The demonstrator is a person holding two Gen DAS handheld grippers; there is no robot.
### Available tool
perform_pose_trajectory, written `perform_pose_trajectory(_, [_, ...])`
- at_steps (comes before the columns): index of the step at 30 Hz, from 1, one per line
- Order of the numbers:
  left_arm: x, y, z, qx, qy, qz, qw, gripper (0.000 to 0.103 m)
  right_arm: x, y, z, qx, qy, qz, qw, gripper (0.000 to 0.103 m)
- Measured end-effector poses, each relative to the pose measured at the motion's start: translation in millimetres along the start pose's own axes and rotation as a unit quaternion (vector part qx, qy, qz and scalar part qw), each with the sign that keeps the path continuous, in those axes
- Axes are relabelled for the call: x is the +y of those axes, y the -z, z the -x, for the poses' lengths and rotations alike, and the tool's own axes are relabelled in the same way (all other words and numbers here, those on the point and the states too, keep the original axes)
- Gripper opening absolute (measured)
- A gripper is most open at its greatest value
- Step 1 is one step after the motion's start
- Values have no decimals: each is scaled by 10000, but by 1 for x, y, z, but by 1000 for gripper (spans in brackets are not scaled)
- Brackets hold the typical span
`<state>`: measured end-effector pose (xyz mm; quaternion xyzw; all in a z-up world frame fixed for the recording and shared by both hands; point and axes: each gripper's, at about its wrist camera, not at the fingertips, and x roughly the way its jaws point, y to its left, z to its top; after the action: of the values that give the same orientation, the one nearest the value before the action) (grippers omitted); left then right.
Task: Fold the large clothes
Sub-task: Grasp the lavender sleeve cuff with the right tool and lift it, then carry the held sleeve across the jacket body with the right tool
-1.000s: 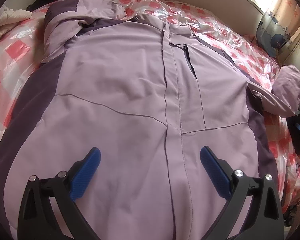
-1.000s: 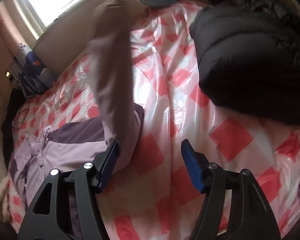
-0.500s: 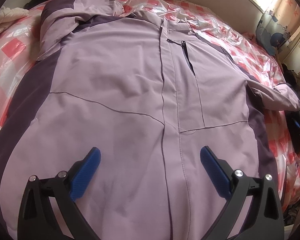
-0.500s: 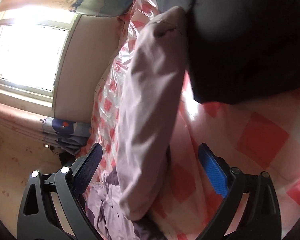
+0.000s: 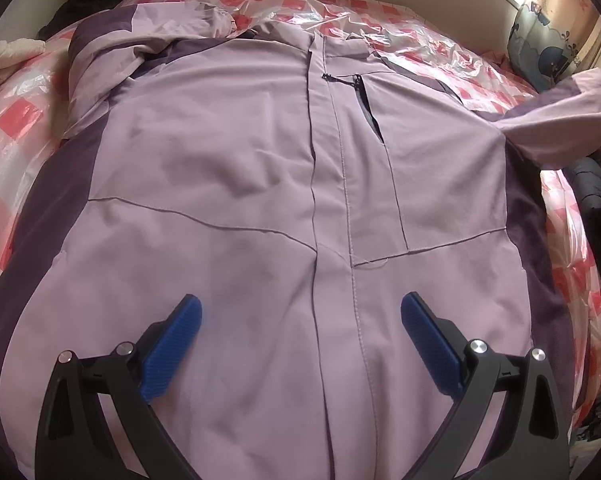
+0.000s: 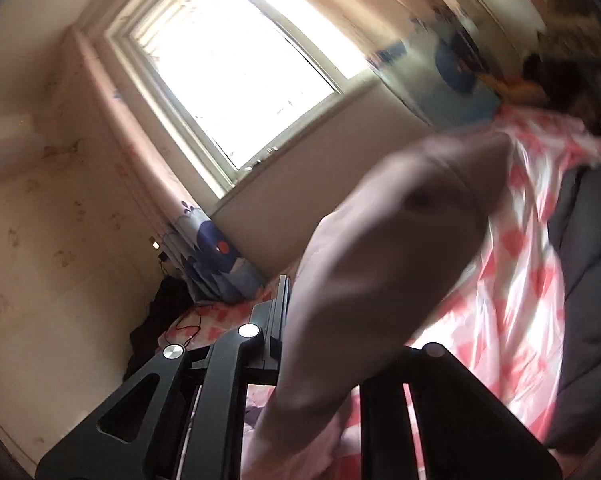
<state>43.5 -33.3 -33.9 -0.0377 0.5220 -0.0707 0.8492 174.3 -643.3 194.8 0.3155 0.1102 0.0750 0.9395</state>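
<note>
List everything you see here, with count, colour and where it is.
jacket: one, lilac with dark purple panels, spread flat on the bed
sleeve: one, lilac, lifted off the bed at the jacket's right side
bed cover: one, red and white check under clear plastic, beneath the jacket
black coat: one, black, on the bed beside the sleeve
curtain: one, blue and white print, below the window
window: one, bright, on the wall
left gripper: one, black with blue pads, open above the jacket's hem
right gripper: one, black, shut on the sleeve

A bed (image 5: 440, 40) is wearing a red-checked plastic cover. A lilac jacket (image 5: 240, 200) is lying flat across it. A black garment (image 5: 598, 216) is resting alongside.
</note>
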Motion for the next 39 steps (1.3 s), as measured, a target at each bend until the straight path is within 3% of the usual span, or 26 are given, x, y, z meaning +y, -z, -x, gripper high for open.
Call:
perform_pose_trajectory(1, [-1,0,-1,4,-14,-18,10000,96,-8,4,6,-11,216,52,9998,16])
perform_pose_trajectory(3, [-3,1,-1,-11,-39,-55,10000,96,-57,24,9,298,787,-507,9952,39])
perform_pose_trajectory(4, [-4,1,-1,-21,-35,-71,10000,96,-88,40,13,526,1067,-901,9888,42])
perform_pose_trajectory(6, [-3,1,-1,-21,-23,-85,10000,96,-150,74,21,960,1520,-1921,9648,49])
perform_pose_trajectory(7, [-4,1,-1,-38,-10,-67,10000,96,-176,91,31,1022,1594,-2399,9522,52])
perform_pose_trajectory(9, [-3,1,0,-42,18,-22,10000,96,-207,111,48,924,1391,-2911,9420,54])
perform_pose_trajectory(12, [-4,2,-1,-51,0,-48,10000,96,-217,114,53,816,1162,-2972,9442,62])
perform_pose_trajectory(15, [-6,2,-2,-39,-33,-76,10000,96,-214,106,44,855,1197,-2911,9453,67])
perform_pose_trajectory(17, [-6,1,-3,-25,-56,-83,9999,96,-211,105,45,810,1322,-2892,9446,67])
perform_pose_trajectory(21, [-6,1,-3,-35,-33,-67,10000,96,-205,110,60,388,1367,-3556,9238,67])
perform_pose_trajectory(23, [-4,1,-2,-33,0,-44,10000,96,-204,117,72,254,1337,-3640,9214,67])
perform_pose_trajectory(26, [-4,2,0,-24,50,-35,10000,96,-205,116,76,240,1255,-3515,9274,63])
perform_pose_trajectory(27, [-3,2,0,-20,67,-30,10000,96,-205,113,76,259,1266,-3366,9327,37])
perform_pose_trajectory(28, [-3,2,1,-17,81,-27,10000,96,-205,108,74,308,1269,-3224,9376,26])
perform_pose_trajectory(30, [-1,3,4,-29,103,-3,9999,96,-195,96,74,360,1343,-2885,9473,18])
perform_pose_trajectory(34, [4,5,11,-94,156,78,9998,96,-161,76,69,167,1223,-2326,9647,17])
perform_pose_trajectory(37, [8,5,15,-111,190,110,9997,96,-152,78,64,275,1322,-2398,9614,17])
perform_pose_trajectory(39, [11,6,19,-132,186,125,9997,96,-139,76,65,177,1142,-2486,9617,17])
